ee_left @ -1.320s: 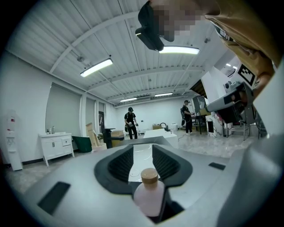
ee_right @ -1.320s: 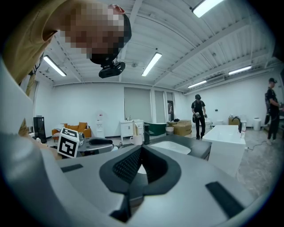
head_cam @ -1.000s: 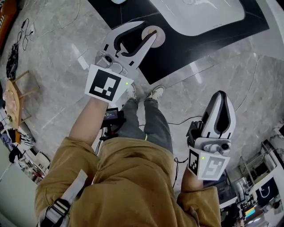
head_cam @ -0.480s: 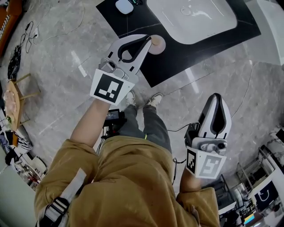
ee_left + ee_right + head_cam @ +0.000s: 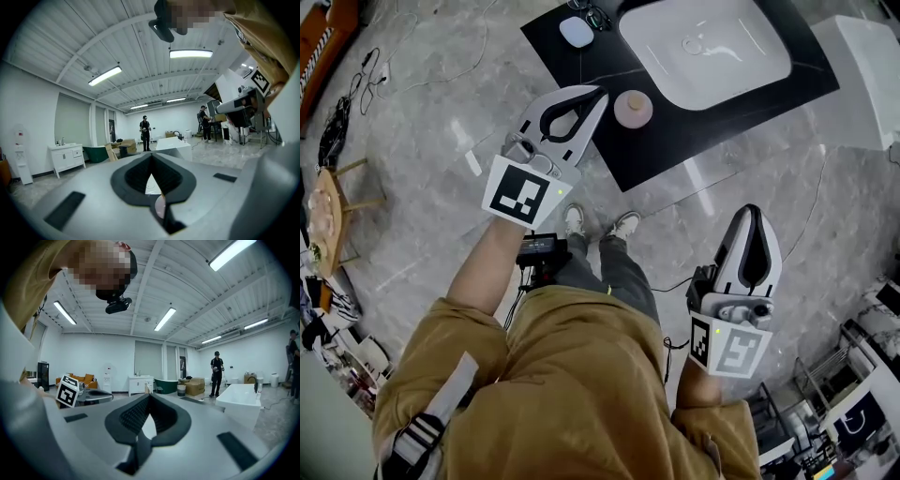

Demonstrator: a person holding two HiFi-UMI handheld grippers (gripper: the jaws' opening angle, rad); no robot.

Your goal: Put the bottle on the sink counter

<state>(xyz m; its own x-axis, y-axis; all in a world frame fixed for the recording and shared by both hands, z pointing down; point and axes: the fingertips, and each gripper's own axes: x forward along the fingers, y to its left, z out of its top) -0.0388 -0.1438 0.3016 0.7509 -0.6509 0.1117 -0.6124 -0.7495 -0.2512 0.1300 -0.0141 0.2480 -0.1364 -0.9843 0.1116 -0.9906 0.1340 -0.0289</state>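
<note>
A pale pink bottle, seen from above, stands on the black sink counter, just left of the white basin. My left gripper hangs a little to the left of the bottle, apart from it, jaws shut with nothing between them. In the left gripper view that gripper shows its dark pads closed together, with a pink sliver of the bottle visible through the gap below. My right gripper is held low over the floor at the right, shut and empty; the right gripper view shows the same gripper.
A small white case and a pair of glasses lie on the counter's far left corner. A white block stands right of the counter. Cables and a wooden stool sit on the marble floor at left.
The left gripper's jaws stood open by the bottle, then shut with nothing in them, and the gripper drew back left. The bottle stays upright on the counter. The right gripper has barely moved.
</note>
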